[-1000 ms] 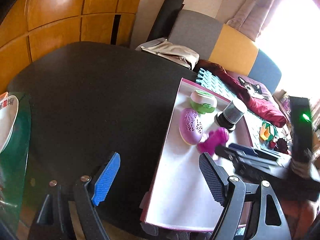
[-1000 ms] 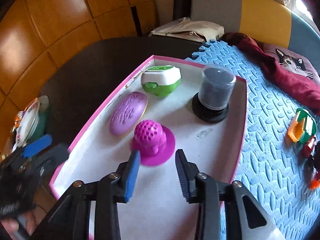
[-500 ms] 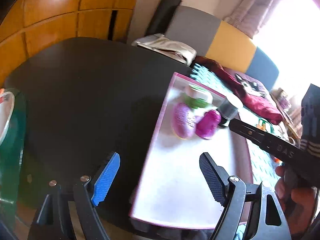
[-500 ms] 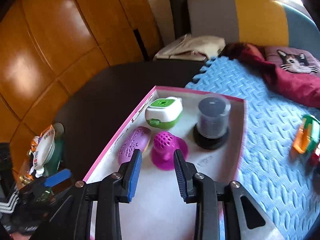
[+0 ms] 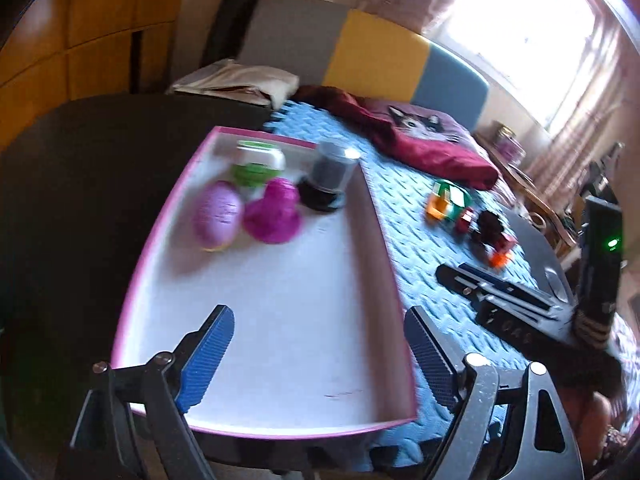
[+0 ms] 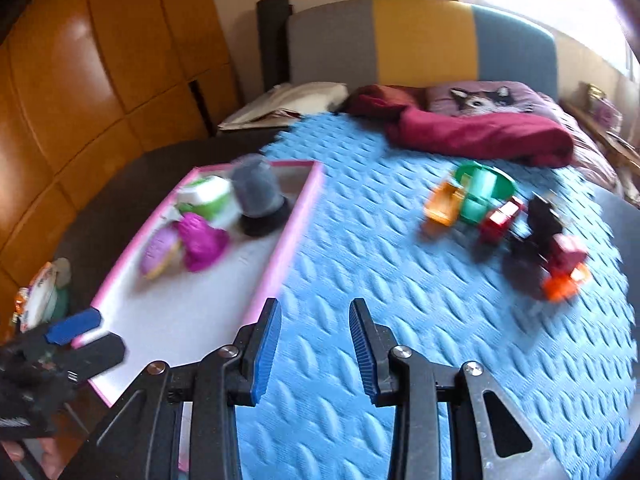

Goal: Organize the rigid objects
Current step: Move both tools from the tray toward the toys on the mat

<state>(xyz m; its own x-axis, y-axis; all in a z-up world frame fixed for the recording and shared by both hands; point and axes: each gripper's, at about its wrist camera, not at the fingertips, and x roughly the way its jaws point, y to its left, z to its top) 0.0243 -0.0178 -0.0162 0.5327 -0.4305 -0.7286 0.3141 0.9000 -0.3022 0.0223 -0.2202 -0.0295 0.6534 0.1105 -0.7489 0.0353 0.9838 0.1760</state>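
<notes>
Wood-panelled wall [image 6: 80, 80], grey-yellow-blue headboard [image 6: 420, 40], bright curtained window [image 5: 520, 28], perhaps overexposed

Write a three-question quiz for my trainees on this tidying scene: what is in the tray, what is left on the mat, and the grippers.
1. True or false: the tray holds four items.
2. Which item stands nearest the tray's mat-side wall: A purple oval, B green-white box, C dark cylinder?
3. Fill in: the loose toys lie on the blue ____.

Key: 1 true. 2 C. 3 mat. Neither the left gripper, its jaws opening, nor the right gripper holds anything.
</notes>
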